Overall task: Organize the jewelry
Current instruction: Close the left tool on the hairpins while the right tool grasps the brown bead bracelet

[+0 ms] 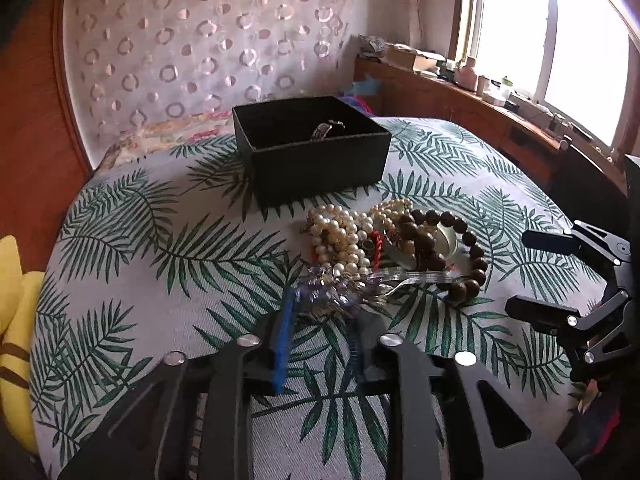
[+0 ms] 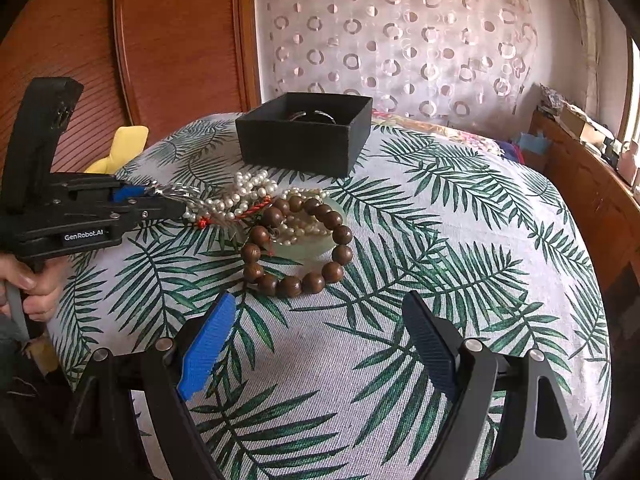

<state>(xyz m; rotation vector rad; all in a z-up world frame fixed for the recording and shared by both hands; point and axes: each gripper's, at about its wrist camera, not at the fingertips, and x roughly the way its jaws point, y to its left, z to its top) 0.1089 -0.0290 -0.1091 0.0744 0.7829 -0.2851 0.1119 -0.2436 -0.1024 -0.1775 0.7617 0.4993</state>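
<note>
A black open box [image 1: 312,148] stands on the leaf-print cloth with a silver bangle [image 1: 326,130] inside; the box also shows in the right wrist view [image 2: 304,136]. In front lies a jewelry heap: pearl strands [image 1: 344,236], a brown wooden bead bracelet [image 2: 296,244], a pale jade bangle [image 2: 310,246], a red cord [image 2: 252,214] and a purple crystal piece [image 1: 336,292]. My left gripper [image 1: 324,304] has its fingers around the crystal piece, partly closed; it shows from the side in the right wrist view [image 2: 160,196]. My right gripper [image 2: 320,320] is open and empty, just short of the wooden bracelet.
The cloth covers a round-looking table [image 2: 440,240]. A yellow object [image 1: 12,320] lies off the left edge. A wooden ledge [image 1: 480,108] with clutter runs under the window at right. A patterned curtain [image 1: 200,40] hangs behind.
</note>
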